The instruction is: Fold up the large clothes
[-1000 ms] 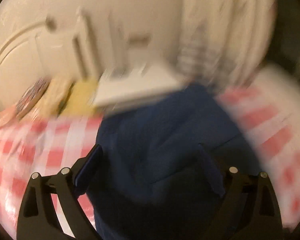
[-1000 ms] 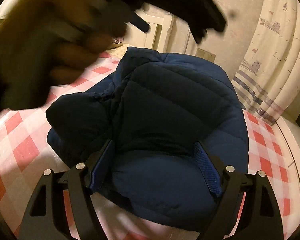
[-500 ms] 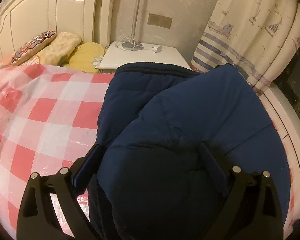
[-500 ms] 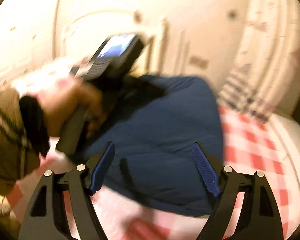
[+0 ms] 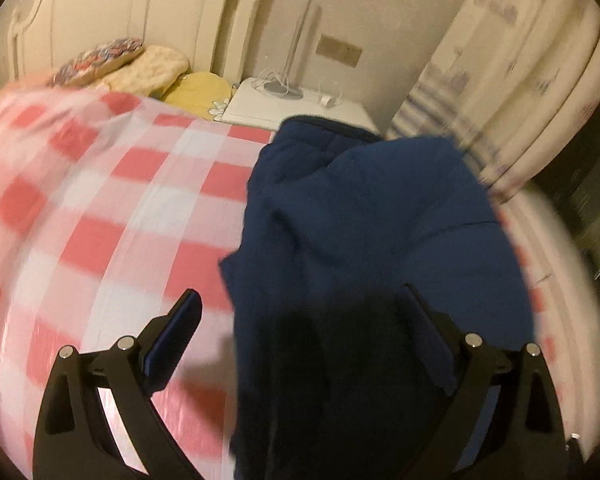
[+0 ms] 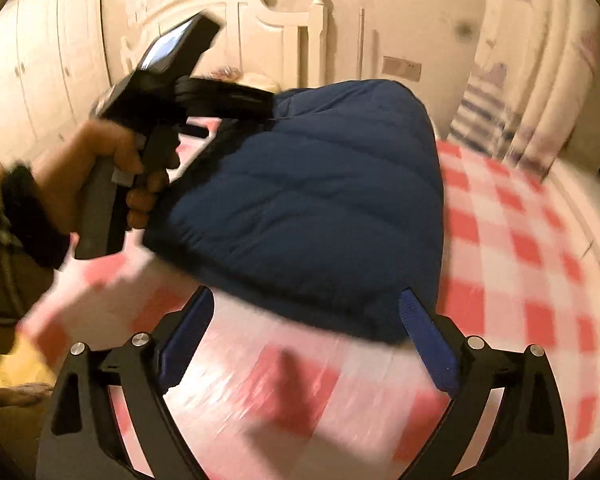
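On the bed (image 5: pixel 112 216), under its red-and-white checked cover, lies the navy padded jacket (image 6: pixel 324 208), bunched and folded over on itself toward the side by the curtain (image 5: pixel 512 92). Behind it the cream headboard (image 6: pixel 260 36) rises against the wall, with the white nightstand (image 5: pixel 296 108) just beside the bed's head end and a few pillows (image 5: pixel 148 72) piled against the headboard. My left gripper (image 5: pixel 300 344) hangs over the near edge of the jacket, its jaws spread wide: the left pad sits above bare checked cover, the right pad is in front of the dark fabric, and nothing is clamped between them. From the right wrist view I can see that same left gripper (image 6: pixel 256 98) reaching to the jacket's far upper edge, gripped by my left hand (image 6: pixel 100 172); whether it touches the cloth there I cannot tell through the blur. My right gripper (image 6: pixel 304 336) hovers at the jacket's near hem, jaws also wide apart and empty, the right pad (image 6: pixel 424 336) close against the hem's corner and the left one over the cover.
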Tool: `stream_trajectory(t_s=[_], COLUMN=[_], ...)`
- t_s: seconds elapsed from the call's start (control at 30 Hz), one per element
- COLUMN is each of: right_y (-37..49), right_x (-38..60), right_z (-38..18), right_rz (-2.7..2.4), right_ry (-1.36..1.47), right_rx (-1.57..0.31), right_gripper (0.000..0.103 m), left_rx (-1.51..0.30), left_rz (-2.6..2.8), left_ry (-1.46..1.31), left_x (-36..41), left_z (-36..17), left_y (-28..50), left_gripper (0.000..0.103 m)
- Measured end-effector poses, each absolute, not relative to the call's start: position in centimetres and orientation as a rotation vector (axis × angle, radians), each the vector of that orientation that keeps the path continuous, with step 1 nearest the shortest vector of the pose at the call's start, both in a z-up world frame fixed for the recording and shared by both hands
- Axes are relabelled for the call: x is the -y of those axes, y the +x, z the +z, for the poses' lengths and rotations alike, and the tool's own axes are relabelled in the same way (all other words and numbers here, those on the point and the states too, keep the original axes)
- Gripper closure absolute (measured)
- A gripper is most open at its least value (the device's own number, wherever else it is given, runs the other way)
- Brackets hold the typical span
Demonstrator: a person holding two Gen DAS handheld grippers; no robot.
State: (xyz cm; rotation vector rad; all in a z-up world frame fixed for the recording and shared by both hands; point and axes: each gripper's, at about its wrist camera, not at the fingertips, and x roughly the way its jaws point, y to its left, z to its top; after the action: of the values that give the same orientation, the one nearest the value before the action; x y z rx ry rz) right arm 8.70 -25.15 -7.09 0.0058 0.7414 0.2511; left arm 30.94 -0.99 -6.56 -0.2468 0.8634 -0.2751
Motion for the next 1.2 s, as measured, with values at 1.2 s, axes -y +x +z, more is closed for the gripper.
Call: stream_trajectory(t_s=[1.2], right_y=[1.0], right_x=[25.4], right_z=[1.6], right_rz=[0.073], right_ry=[0.036], right_rx=[-0.434], right_gripper=[0.005], left_rx=[-0.413], left_rz=[-0.165], left_ry=[0.041], left_x=[1.2], left_z=[0.8], left_y=[5.2], left_gripper=[0.002])
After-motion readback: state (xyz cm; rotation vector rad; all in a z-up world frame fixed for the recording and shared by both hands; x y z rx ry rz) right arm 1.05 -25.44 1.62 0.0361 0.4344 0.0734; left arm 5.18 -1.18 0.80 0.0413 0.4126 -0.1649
